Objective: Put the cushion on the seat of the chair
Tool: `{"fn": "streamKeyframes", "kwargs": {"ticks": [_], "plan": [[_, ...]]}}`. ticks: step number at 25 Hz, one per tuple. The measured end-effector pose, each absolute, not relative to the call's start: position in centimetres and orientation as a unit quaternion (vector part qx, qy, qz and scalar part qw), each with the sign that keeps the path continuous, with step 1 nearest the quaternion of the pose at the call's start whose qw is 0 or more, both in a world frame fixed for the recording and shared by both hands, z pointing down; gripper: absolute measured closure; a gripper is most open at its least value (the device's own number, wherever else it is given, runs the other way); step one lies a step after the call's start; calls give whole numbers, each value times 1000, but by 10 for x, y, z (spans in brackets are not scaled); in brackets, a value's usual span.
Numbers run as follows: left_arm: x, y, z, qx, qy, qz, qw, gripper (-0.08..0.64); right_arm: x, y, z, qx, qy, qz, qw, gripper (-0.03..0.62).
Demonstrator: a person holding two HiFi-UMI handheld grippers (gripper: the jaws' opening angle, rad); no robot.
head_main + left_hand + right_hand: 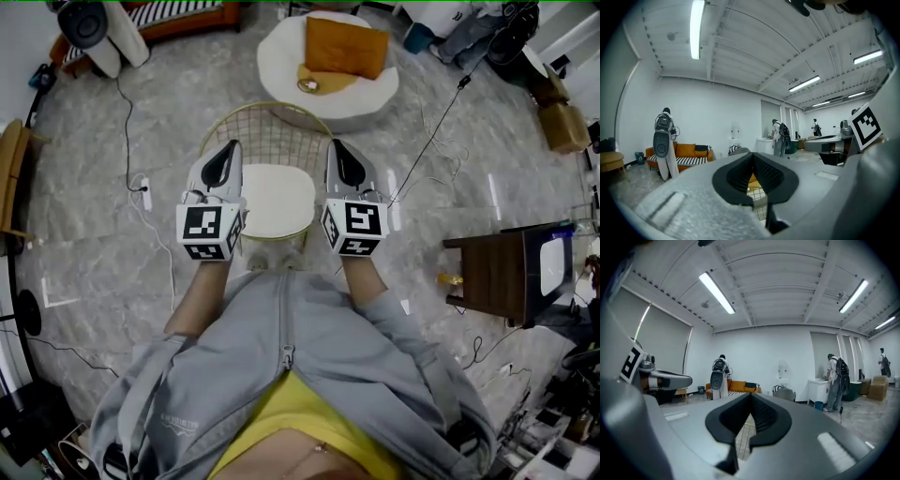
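Cushion, white, smooth and rounded, covers the seat of the gold wire chair. Left gripper and right gripper point level above its side edges, jaws together, empty.

The grey marbled stone floor carries a gold wire chair with a round white seat. A low round white pouf stands beyond the chair, a dark brown wooden side table to its right, and brown cardboard boxes farther off on that side. A white power strip with a thin black cable lies to the chair's left. On the pouf's top lies an orange square fabric cushion, and at its near edge a smaller mustard-yellow piece whose kind cannot be told.
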State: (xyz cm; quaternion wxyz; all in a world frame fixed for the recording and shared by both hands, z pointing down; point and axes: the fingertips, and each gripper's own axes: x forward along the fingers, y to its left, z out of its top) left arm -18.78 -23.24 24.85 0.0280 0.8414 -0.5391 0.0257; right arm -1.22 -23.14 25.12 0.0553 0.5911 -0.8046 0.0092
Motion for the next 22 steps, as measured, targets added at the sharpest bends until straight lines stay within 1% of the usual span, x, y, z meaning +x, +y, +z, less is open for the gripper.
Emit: {"fn": "streamKeyframes", "kwargs": {"ticks": [2, 9, 22], "plan": [[-185, -229, 239, 841, -540, 20, 16, 554, -15, -227, 247, 584, -810, 7, 51, 592], [-176, -221, 236, 845, -535, 12, 16, 554, -8, -219, 247, 580, -813, 8, 48, 592], [-151, -217, 222, 843, -538, 4, -4, 554, 13, -218, 242, 564, -825, 3, 41, 593]]}}
